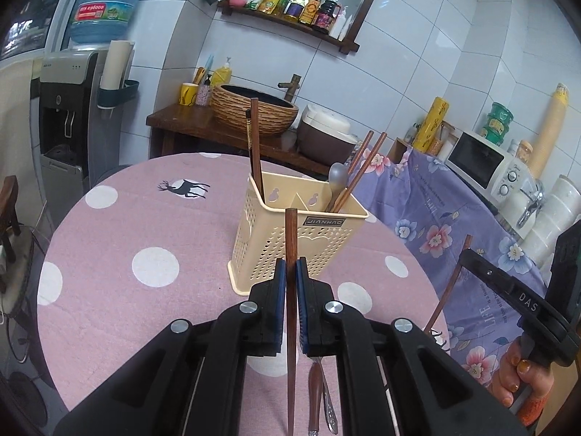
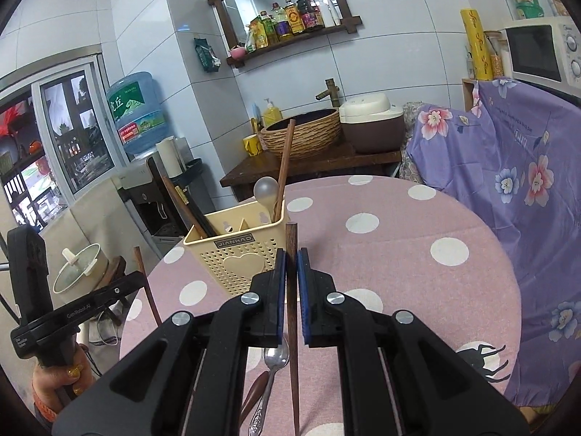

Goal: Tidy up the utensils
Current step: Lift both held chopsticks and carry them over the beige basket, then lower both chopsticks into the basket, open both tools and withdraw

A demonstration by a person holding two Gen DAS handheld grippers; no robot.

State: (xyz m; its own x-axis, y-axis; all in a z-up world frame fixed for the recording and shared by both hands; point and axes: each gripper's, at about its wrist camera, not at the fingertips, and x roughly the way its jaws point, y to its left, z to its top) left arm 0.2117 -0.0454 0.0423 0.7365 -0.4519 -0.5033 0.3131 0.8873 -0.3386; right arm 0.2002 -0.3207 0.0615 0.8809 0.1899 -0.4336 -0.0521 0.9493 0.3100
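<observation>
A: Each hand's got one dark brown wooden chopstick. The left tool (image 1: 290, 276) is clamped on its chopstick (image 1: 291, 319), the right tool (image 2: 291, 272) likewise on the other (image 2: 291, 312), both sticks standing nearly upright between the blue pads.

B: And they're going into that cream perforated plastic utensil holder (image 1: 290, 243) on the pink polka-dot cloth of the round surface (image 1: 145, 225)?

A: I'd guess so. It stands just beyond both tools, already holding chopsticks in its two end compartments and a pale plastic spoon (image 2: 265, 190) in one of them.

B: The grip's partway along each stick, so a long tail hangs below.

A: That tail is what I'd watch. Get the lower tip well above the rim first, then come over a compartment and lower straight, so it doesn't catch the wall and tip the light holder.

B: What's left lying there?

A: A metal spoon (image 2: 270, 374) and a brown-handled utensil (image 1: 315, 396) beside it, beneath the tools.
</observation>
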